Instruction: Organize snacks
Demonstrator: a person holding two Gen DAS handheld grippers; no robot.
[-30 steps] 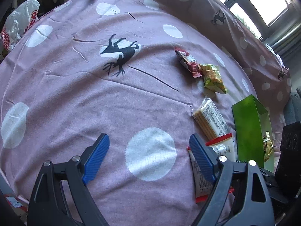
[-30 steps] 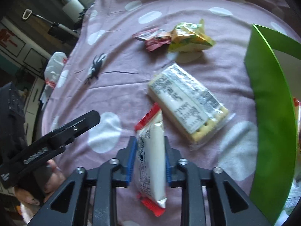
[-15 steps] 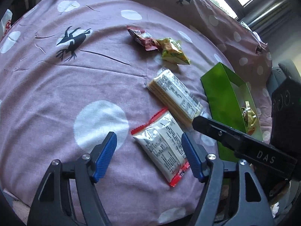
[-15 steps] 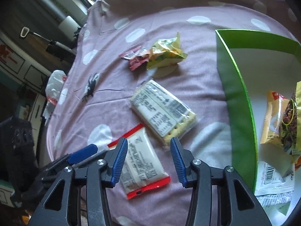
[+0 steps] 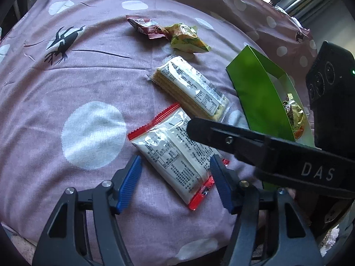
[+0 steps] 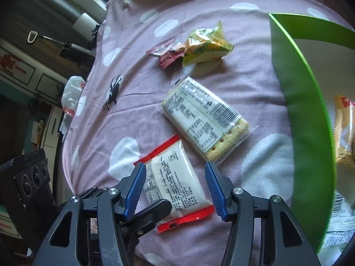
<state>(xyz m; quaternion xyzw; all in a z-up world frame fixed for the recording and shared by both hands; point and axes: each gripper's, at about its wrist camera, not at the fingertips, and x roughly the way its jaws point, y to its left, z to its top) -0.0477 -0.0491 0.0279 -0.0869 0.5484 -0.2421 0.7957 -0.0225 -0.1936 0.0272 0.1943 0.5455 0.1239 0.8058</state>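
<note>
Left wrist view: left tool spread wide, straddling near end of white red-edged snack packet flat on purple dotted bedspread. Packet's long axis slanted, running from that tool up-left. Green box right of packet; cracker pack just beyond packet. Right tool crossing over packet's right side.

Right wrist view: right tool likewise spread apart, bracketing same packet, gripping nothing. Box wall close right of packet. Both tools about equally near; right one closer to box.

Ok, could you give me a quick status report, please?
Both grippers open: left gripper, right gripper. Red-edged packet flat on cloth. Nothing blocking green box.
</note>
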